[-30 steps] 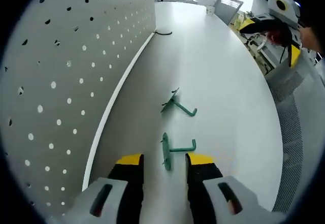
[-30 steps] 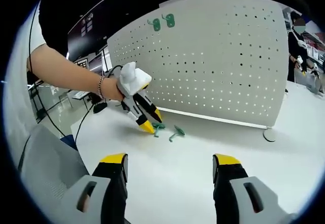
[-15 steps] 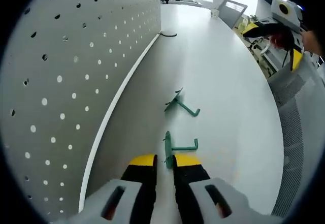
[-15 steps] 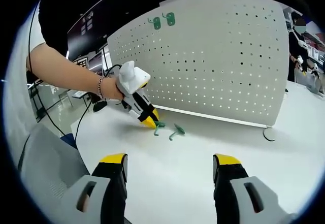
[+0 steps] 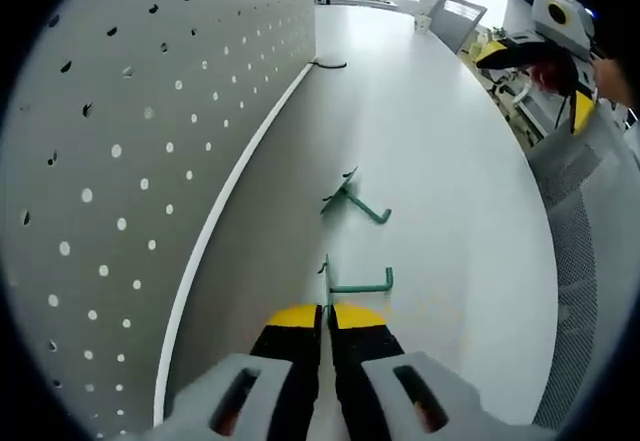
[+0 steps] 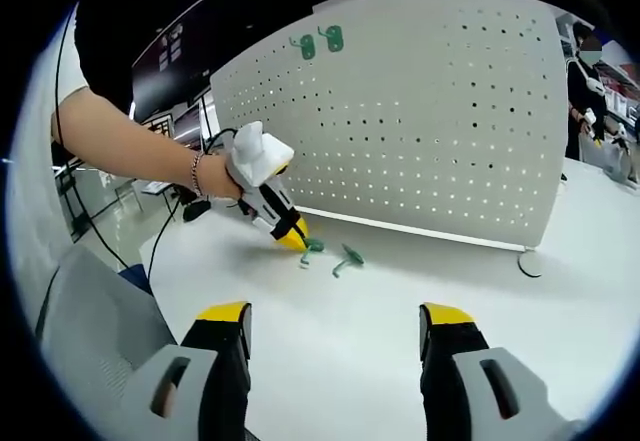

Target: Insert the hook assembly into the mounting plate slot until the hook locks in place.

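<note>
- The left gripper (image 5: pixel 325 313) has its yellow-tipped jaws pressed almost together, clenched on the flat plate end of the near green hook (image 5: pixel 345 283).
- In the right gripper view the left gripper (image 6: pixel 292 236) points down at the table with its tips at that hook (image 6: pixel 312 247), held by a hand (image 6: pixel 218 176) with a bracelet at the wrist.
- The near hook is a slim green piece: a narrow backplate standing on edge between the jaws, and a thin arm running out to the right, ending in a short upturned tip.
- Its arm lies low over the white table (image 5: pixel 440 161); whether it touches the surface cannot be told.
- A second green hook (image 5: pixel 352 201) of the same shape lies on the table a little farther on, tipped on its side, apart from the first.
- The right gripper (image 6: pixel 335 336) is released, its jaws spread wide with nothing between them, hovering over the near part of the table (image 6: pixel 400 291), well apart from both hooks.
- A white pegboard panel (image 5: pixel 120 161) stands upright along the left of the left gripper view, its holes in regular rows.
- In the right gripper view the pegboard (image 6: pixel 430 121) stands behind the hooks, and two green hooks (image 6: pixel 320 41) hang near its upper left corner.
- The second loose hook (image 6: pixel 347 259) lies just right of the left gripper's tips in that view.
</note>
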The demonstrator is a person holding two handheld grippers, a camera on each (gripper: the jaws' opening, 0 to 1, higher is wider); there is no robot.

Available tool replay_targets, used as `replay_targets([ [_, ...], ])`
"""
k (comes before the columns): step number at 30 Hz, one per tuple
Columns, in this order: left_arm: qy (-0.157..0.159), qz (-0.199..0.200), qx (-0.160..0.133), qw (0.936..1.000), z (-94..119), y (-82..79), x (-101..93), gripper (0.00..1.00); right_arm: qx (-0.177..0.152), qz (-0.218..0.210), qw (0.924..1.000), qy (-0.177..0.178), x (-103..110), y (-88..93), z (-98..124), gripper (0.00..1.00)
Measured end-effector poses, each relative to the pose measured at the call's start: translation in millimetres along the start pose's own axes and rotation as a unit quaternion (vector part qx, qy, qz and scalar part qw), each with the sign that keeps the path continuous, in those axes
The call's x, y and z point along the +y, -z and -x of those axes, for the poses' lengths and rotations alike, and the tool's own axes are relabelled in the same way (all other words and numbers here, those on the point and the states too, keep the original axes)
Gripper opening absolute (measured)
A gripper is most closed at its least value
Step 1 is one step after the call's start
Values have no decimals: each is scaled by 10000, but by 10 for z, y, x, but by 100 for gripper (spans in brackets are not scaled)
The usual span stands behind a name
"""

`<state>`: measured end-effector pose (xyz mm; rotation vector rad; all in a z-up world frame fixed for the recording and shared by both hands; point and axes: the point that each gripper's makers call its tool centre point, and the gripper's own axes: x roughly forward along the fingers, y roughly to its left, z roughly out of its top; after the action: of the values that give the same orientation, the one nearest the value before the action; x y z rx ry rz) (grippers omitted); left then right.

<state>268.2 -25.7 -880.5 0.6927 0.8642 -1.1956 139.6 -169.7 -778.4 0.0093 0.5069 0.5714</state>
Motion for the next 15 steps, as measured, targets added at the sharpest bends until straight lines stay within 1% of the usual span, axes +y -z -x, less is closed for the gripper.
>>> replay_targets([
  [15,-4,-32,-19,10000,3,1,-2,4,-4,-15,10000,3,-3,-1,-3,66],
])
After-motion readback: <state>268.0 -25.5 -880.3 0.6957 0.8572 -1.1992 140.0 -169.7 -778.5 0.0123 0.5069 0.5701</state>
